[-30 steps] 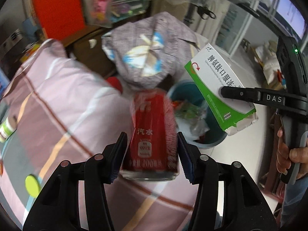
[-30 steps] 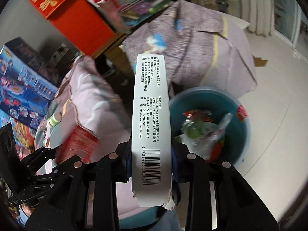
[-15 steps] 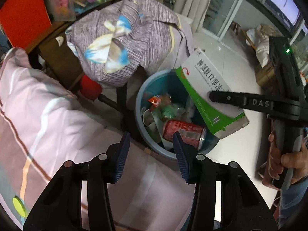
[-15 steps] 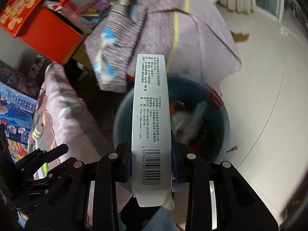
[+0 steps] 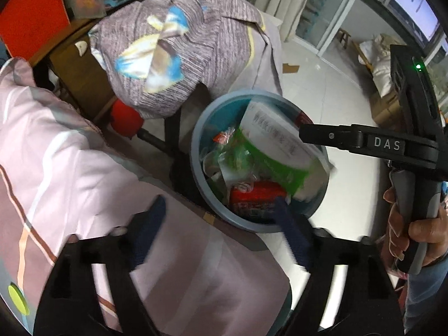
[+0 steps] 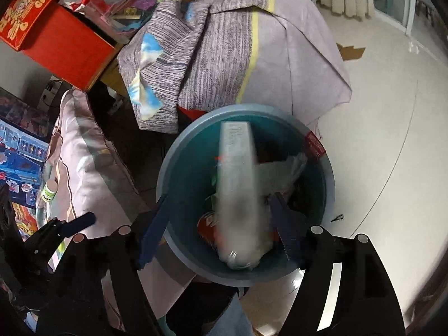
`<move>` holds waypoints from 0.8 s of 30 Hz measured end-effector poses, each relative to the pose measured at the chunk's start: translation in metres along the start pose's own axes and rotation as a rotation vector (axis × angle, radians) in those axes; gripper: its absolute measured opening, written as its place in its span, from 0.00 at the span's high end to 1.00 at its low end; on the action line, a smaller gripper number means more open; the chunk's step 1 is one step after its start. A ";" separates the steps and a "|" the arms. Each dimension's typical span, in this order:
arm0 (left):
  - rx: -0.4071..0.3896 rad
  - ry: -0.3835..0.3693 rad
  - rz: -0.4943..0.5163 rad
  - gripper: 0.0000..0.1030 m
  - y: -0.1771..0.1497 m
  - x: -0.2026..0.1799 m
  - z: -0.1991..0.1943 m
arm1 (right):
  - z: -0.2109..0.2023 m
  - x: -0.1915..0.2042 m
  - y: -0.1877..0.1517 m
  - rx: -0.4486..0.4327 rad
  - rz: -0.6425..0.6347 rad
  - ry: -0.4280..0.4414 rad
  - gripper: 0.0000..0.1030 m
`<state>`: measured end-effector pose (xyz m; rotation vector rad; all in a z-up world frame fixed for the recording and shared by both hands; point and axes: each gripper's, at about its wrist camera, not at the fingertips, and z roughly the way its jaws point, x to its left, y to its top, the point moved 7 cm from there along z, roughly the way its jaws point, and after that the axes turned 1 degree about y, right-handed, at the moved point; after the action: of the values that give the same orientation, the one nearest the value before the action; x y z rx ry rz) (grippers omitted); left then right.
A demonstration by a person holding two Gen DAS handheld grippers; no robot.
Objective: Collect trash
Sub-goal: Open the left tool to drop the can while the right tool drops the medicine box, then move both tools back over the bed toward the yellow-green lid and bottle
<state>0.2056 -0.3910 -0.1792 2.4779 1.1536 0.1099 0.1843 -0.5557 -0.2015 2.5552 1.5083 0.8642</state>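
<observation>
the white-and-green carton (image 6: 238, 184) was dropping blurred into the blue bin (image 6: 173, 168), a light, stiff box best pinched across its narrow sides. right gripper (image 6: 218, 224) had just spread, fingers released, as had the left gripper (image 5: 218, 224); both tilted steeply down over the bin.

Left gripper (image 5: 221, 232): black plastic frame, dark blue ribbed fingers (image 5: 291, 232). Right gripper (image 6: 218, 224): same build, round silver screws, white "DAS" lettering, green indicator light. Hand (image 5: 414, 232) on grey handle.
</observation>
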 end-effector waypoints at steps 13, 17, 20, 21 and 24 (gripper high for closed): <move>-0.020 -0.012 -0.055 0.08 -0.016 0.018 -0.022 | -0.013 0.024 -0.010 0.010 -0.025 -0.066 0.25; -0.044 -0.010 -0.078 0.08 -0.026 0.032 -0.037 | -0.015 0.046 -0.016 0.022 -0.058 -0.068 0.25; -0.058 -0.003 -0.101 0.08 -0.035 0.045 -0.048 | -0.015 0.065 -0.021 0.031 -0.080 -0.068 0.22; -0.064 0.000 -0.111 0.08 -0.039 0.051 -0.052 | -0.015 0.072 -0.023 0.033 -0.088 -0.069 0.21; -0.077 0.005 -0.148 0.08 -0.052 0.069 -0.065 | -0.014 0.093 -0.029 0.040 -0.119 -0.068 0.21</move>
<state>0.1986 -0.2886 -0.1470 2.3183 1.3048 0.1162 0.1890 -0.4669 -0.1584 2.4644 1.6539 0.7325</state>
